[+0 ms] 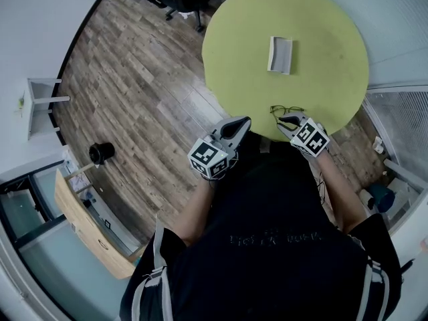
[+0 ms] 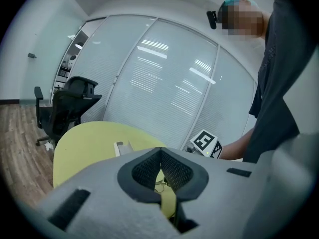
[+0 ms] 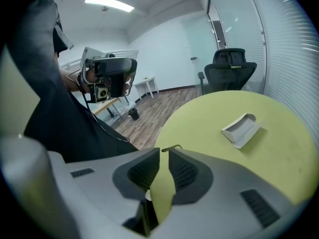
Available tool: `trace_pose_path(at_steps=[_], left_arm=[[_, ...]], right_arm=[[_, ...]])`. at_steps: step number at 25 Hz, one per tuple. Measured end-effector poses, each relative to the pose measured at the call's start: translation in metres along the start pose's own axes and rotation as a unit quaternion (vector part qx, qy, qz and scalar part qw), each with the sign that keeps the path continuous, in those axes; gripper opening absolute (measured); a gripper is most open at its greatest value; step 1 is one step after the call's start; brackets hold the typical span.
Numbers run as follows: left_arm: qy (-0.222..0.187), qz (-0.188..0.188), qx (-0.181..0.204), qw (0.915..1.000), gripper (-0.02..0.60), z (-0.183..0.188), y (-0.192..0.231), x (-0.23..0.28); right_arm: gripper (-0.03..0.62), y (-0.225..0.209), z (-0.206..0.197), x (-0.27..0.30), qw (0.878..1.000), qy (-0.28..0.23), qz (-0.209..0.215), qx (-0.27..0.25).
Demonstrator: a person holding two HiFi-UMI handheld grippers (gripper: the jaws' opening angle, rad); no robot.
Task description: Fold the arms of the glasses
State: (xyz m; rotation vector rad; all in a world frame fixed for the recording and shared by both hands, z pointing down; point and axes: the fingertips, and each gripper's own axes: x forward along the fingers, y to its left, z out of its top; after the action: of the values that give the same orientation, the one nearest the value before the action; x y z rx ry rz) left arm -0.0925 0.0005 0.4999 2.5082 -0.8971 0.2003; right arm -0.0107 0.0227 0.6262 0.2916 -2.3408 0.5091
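The left gripper point(image 1: 245, 121) is held clenched and empty just off the near edge of the round yellow-green table point(image 1: 321, 25). The right gripper point(image 1: 283, 125) is held with its jaws narrowly parted and nothing gripped, just beside the glasses point(image 1: 286, 110) laid near that edge. A white tray point(image 1: 280, 54) is placed farther back.
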Motion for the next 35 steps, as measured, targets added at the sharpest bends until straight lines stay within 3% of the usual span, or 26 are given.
trace_pose_path(at_steps=[8,14,35], left_arm=[[0.0,0.01,-0.006,0.9999,0.018,-0.002,0.002,-0.006],[0.004,0.007,-0.013,0.9999,0.018,-0.002,0.002,-0.004],[0.026,-0.021,-0.012,0.9994,0.018,-0.004,-0.006,0.026]], right_arm=[[0.035,-0.003,0.004,0.006,1.0,0.007,-0.009,0.0],[0.034,-0.01,0.001,0.001,0.999,0.005,-0.021,0.029],[0.034,-0.05,-0.065,-0.026,0.99,0.025,-0.067,0.124]])
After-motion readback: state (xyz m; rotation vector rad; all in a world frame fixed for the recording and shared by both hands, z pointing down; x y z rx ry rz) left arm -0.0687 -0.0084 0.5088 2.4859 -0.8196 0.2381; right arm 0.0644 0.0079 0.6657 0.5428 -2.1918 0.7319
